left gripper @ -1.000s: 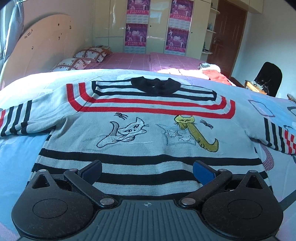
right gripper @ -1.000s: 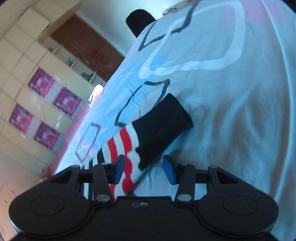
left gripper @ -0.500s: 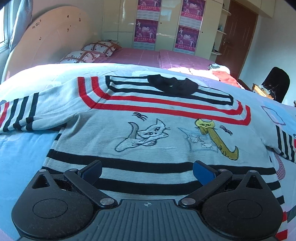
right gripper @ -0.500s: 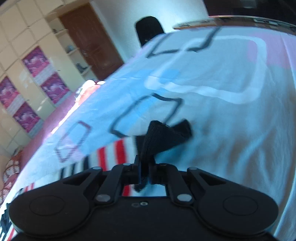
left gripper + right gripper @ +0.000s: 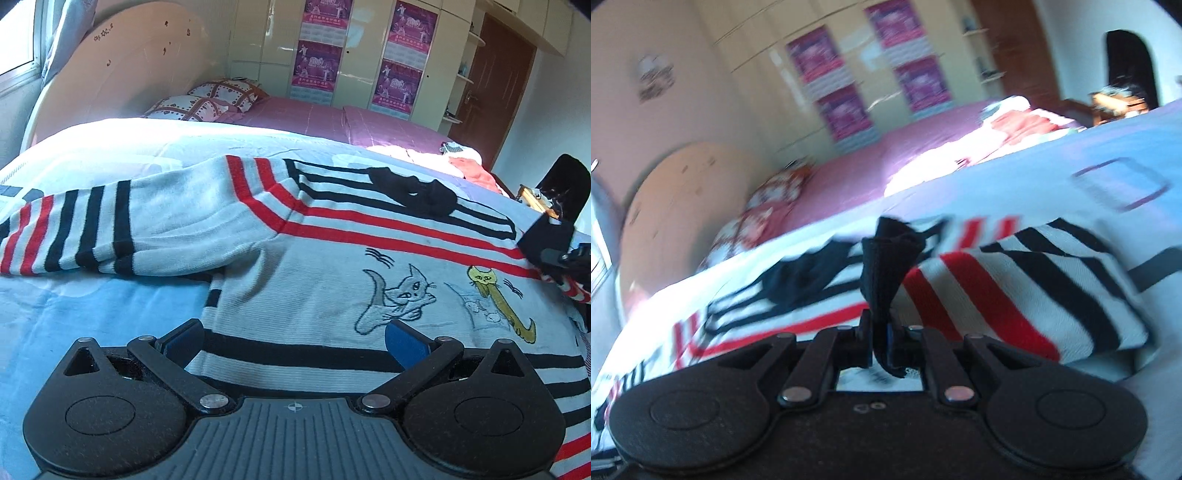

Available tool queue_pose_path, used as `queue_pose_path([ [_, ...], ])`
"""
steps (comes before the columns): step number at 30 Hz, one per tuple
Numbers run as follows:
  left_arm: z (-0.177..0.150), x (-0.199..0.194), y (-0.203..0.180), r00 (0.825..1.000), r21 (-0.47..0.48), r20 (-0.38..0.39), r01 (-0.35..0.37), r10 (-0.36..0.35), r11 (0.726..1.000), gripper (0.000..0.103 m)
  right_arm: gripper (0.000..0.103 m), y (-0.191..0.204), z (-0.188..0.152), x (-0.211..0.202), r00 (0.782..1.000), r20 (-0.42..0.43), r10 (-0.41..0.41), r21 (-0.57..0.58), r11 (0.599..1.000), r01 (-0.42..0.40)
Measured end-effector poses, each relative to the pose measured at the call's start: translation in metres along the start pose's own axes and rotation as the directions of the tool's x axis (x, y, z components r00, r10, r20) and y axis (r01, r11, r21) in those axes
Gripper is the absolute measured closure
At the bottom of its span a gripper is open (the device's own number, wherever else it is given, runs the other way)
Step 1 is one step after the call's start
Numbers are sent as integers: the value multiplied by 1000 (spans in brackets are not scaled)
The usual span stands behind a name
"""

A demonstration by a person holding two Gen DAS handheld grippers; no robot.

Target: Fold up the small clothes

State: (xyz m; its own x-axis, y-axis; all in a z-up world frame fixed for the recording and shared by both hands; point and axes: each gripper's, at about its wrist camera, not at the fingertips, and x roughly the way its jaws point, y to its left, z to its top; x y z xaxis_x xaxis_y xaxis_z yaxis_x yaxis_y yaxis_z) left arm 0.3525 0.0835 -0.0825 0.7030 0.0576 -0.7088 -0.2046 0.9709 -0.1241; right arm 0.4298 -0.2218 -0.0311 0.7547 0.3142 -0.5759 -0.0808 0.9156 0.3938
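A small grey knit sweater (image 5: pixel 317 288) with red and black stripes and two cat pictures lies flat on the blue bedspread (image 5: pixel 74 317). Its left sleeve (image 5: pixel 110 229) stretches out to the left. My left gripper (image 5: pixel 291 338) is open and empty, just above the sweater's hem. My right gripper (image 5: pixel 879 336) is shut on the black cuff (image 5: pixel 886 266) of the right sleeve (image 5: pixel 1027 295) and holds it lifted over the sweater's body. It shows at the right edge of the left wrist view (image 5: pixel 554 254). The black collar (image 5: pixel 413 192) lies at the far side.
Beyond the bedspread is a pink sheet (image 5: pixel 332 118) with two patterned pillows (image 5: pixel 207 99), a rounded headboard (image 5: pixel 122 77) and a wardrobe with posters (image 5: pixel 399 74). Loose clothes (image 5: pixel 469 166) lie at the far right. A black chair (image 5: pixel 565 188) stands by the wooden door.
My right gripper closed on the black cuff and carried the right sleeve up and inward over the sweater. My left gripper shifted left along the hem, still open.
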Motion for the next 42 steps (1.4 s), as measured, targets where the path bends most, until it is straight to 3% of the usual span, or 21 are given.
queue_pose_path([
  [5, 8, -1, 31, 999, -90, 7, 40, -39, 995, 0, 94, 41, -30, 44, 994, -106, 38, -22, 999, -41],
  [9, 15, 8, 28, 995, -113, 17, 99, -98, 989, 0, 72, 53, -43, 39, 989, -109, 101, -95, 989, -111],
  [12, 22, 24, 5, 987, -89, 12, 158, -157, 983, 0, 80, 50, -40, 3, 993, -23, 119, -120, 985, -121],
  [16, 28, 48, -45, 965, -65, -16, 260, -261, 964, 1, 81, 32, -41, -24, 999, 17, 29, -114, 993, -27],
  [18, 30, 55, -71, 948, -46, -25, 314, -316, 948, 12, 79, 19, -40, -33, 1000, 27, 4, -91, 996, -1],
  [19, 30, 62, -82, 939, -42, -40, 339, -340, 940, 27, 78, 14, -40, -34, 999, 34, -8, -79, 997, 11],
  [20, 30, 70, -94, 930, -53, -66, 358, -361, 932, 33, 78, 9, -39, -38, 999, 39, -19, -69, 997, 21],
  [25, 30, 110, -122, 900, -130, -128, 401, -416, 907, 42, 76, -16, -39, -52, 996, 61, -63, -22, 998, 64],
  [27, 33, 122, -129, 908, -121, -125, 385, -399, 915, 81, 76, -26, -40, -58, 994, 67, -83, -3, 997, 83],
  [28, 35, 129, -129, 899, -133, -135, 399, -416, 907, 99, 76, -30, -40, -61, 993, 70, -90, 8, 996, 90],
  [29, 35, 131, -128, 892, -158, -121, 416, -436, 895, 99, 76, -34, -40, -63, 993, 72, -97, 20, 995, 96],
  [31, 43, 117, -130, 900, -90, -62, 426, -432, 900, 99, 76, -39, -39, -67, 991, 77, -109, 38, 994, 106],
  [34, 57, 91, -126, 894, -40, 18, 447, -447, 893, 99, 76, -43, -37, -72, 990, 91, -110, 53, 993, 105],
  [37, 66, 68, -103, 903, -5, 89, 421, -419, 907, 99, 76, -43, -36, -75, 990, 98, -97, 54, 994, 92],
  [40, 63, 60, -69, 931, 14, 113, 347, -346, 938, 99, 76, -39, -35, -73, 991, 98, -87, 41, 996, 83],
  [42, 56, 73, -49, 952, -18, 48, 304, -303, 953, 99, 76, -40, -36, -69, 992, 93, -90, 40, 995, 87],
])
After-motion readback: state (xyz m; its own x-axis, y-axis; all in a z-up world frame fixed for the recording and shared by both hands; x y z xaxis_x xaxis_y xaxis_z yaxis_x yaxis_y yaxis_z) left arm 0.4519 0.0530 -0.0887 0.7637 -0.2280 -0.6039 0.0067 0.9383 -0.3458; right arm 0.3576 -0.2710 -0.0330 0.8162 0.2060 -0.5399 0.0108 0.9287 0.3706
